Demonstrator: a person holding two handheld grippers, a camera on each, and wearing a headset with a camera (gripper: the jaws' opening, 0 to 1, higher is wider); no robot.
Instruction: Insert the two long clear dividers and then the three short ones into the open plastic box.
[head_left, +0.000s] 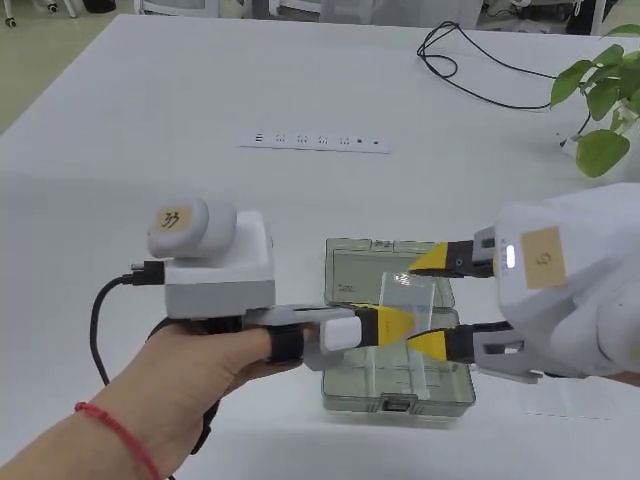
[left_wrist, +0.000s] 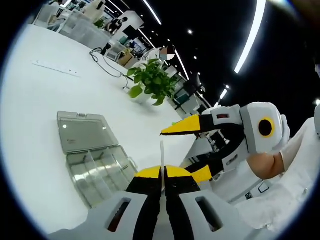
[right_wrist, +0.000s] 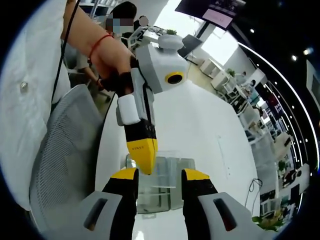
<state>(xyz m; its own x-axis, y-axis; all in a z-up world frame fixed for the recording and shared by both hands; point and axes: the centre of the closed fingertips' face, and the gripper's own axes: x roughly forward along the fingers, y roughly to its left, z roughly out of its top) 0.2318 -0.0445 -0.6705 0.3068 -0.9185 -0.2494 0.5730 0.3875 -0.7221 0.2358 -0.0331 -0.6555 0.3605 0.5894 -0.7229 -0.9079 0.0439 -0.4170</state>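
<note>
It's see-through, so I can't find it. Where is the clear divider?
In the head view, the clear divider is pinched by the left gripper, above the open box, between the right gripper's open jaws.

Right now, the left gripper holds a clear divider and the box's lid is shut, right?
Not quite. The box is open: its lid lies folded back flat on the table, as the left gripper view shows. The rest holds: the left gripper is shut on a clear divider.
</note>
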